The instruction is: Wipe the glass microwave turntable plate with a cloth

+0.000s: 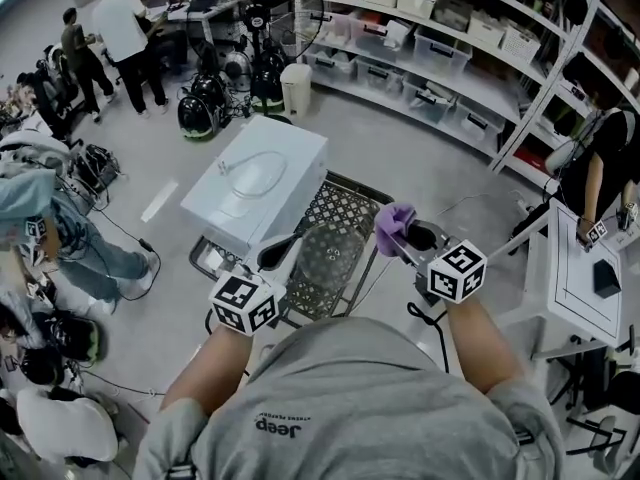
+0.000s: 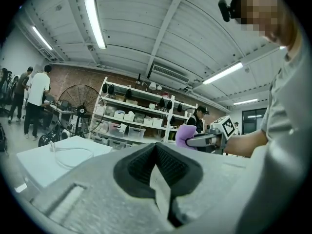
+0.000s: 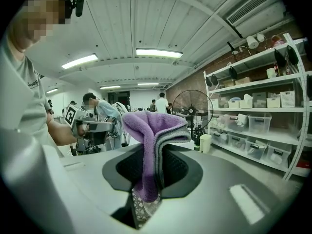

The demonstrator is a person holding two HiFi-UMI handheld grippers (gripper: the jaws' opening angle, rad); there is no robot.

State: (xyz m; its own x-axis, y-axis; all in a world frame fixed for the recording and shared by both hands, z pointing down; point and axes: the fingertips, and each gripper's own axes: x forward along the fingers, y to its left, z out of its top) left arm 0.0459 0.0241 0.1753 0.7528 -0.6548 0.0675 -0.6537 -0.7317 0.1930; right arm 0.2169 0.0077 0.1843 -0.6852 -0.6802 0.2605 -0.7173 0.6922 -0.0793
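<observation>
The round glass turntable plate (image 1: 332, 260) is held level over a patterned mesh table (image 1: 352, 206). My left gripper (image 1: 281, 252) is shut on the plate's left rim; in the left gripper view a pale thin edge (image 2: 160, 186) sits between the shut pads of the left gripper (image 2: 157, 152). My right gripper (image 1: 408, 235) is shut on a folded purple cloth (image 1: 393, 223), just off the plate's right edge and apart from it. In the right gripper view the cloth (image 3: 152, 130) stands up from the right gripper (image 3: 155, 156). Both grippers tilt upward.
A white microwave (image 1: 256, 182) stands beyond the table at the left. Storage shelves (image 1: 450, 48) with bins curve across the back. A white cabinet (image 1: 582, 276) is at the right. Several people, fans and cables (image 1: 90, 168) are at the left.
</observation>
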